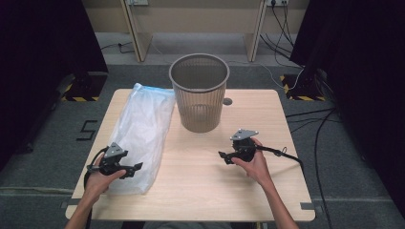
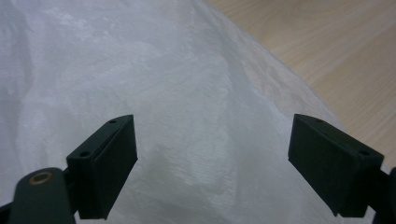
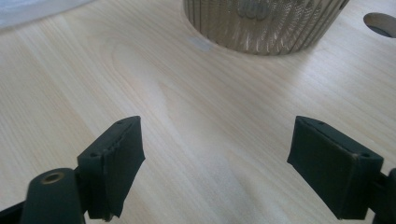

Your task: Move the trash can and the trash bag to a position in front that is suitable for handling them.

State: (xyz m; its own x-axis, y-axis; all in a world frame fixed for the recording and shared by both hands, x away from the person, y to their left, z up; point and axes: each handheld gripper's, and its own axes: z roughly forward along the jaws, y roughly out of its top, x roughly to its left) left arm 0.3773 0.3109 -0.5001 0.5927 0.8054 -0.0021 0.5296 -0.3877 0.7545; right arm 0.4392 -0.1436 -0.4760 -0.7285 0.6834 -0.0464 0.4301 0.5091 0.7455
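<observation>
Left gripper wide open over the plastic bag, which lies flat at 9 o'clock of the bin. Right gripper open, empty. Risk: thin film slips or bunches, pinching one layer only.

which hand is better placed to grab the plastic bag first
Left, most likely. The left gripper hangs right over the near end of the plastic bag with jaws open. The right gripper, also open, is over bare table, nearer the wastebasket.
</observation>
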